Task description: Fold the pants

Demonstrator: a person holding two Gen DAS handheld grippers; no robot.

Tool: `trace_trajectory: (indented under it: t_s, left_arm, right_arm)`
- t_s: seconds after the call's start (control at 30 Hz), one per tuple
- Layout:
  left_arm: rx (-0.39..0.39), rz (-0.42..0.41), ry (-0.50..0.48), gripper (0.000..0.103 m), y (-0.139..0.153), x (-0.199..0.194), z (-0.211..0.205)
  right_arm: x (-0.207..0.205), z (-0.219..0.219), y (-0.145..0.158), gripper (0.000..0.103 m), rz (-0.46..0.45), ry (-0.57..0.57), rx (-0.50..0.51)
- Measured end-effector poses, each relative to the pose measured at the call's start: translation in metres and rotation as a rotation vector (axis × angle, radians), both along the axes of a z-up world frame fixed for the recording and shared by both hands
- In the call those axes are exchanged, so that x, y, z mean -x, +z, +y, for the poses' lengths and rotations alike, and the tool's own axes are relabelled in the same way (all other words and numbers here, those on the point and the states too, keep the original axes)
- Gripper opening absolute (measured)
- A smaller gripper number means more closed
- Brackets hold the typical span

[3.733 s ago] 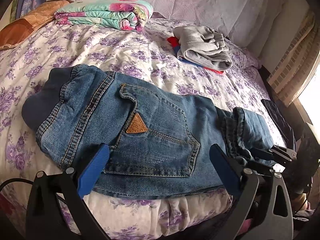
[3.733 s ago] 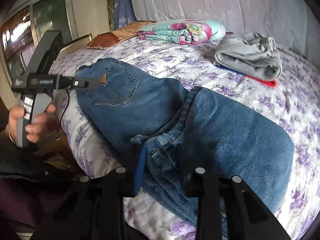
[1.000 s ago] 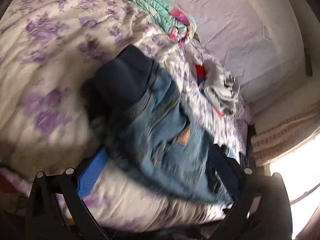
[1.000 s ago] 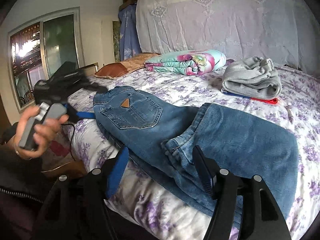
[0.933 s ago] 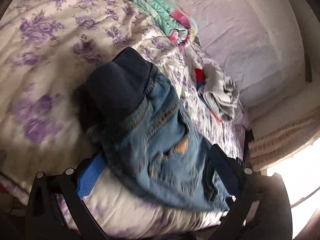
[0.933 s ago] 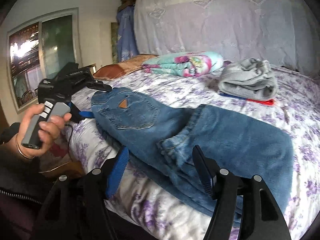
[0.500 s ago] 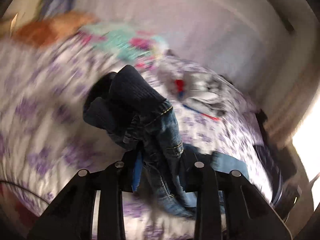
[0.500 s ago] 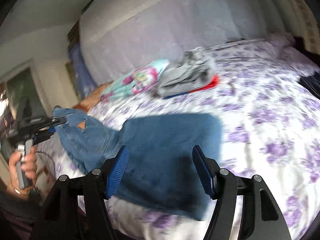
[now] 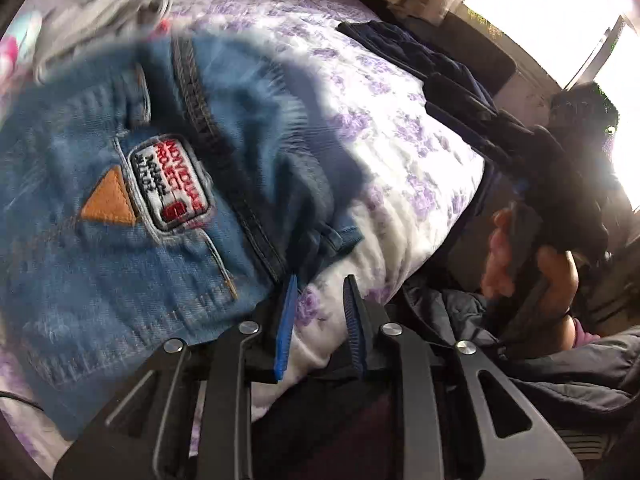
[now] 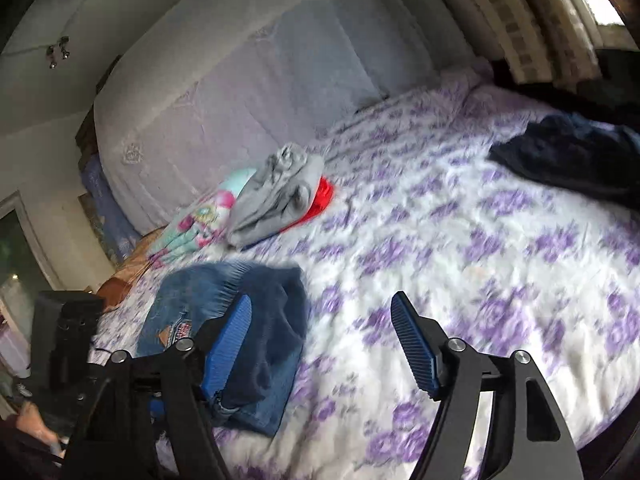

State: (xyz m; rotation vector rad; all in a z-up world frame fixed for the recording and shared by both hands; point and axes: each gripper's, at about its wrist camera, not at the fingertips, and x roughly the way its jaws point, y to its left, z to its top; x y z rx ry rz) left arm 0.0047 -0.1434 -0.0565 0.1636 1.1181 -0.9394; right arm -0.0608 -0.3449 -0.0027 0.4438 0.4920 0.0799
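Jeans (image 9: 120, 208) blurred and cut off at left edge of left view. Patch (image 9: 170, 188) lettering only partly legible. Grey clothes (image 9: 100, 4) smeared by motion. Right hand (image 9: 532, 256) half lost in window glare.

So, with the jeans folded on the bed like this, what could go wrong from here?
1. The folded jeans lie close to the edge of the bed; a nudge could slide them off.
2. The left tongs are right beside a denim corner; pulling back might drag the fold open.
3. The right tongs are open beside the jeans; lowering there could ruffle the top layer.
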Motion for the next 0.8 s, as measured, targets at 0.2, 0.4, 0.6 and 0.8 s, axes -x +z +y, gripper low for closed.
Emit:
trace_trajectory:
  t_s: [0.2, 0.4, 0.6, 0.8]
  left_arm:
    - [0.180, -0.096, 0.064, 0.087, 0.067, 0.006, 0.050]
    - [0.160, 0.005, 0.194, 0.084, 0.016, -0.043, 0.054]
    - [0.307, 0.048, 0.161, 0.085, 0.034, -0.033, 0.083]
    - [0.432, 0.096, 0.398, 0.098, 0.022, -0.051, 0.179]
  right_arm:
    - [-0.009, 0.011, 0.012, 0.084, -0.034, 0.084, -0.016]
    - [-0.057, 0.056, -0.002, 0.085, 0.123, 0.172, 0.110]
    - [-0.060, 0.023, -0.028, 0.094, 0.181, 0.266, -0.245]
    - [-0.069, 0.019, -0.044, 0.100, 0.256, 0.372, -0.419]
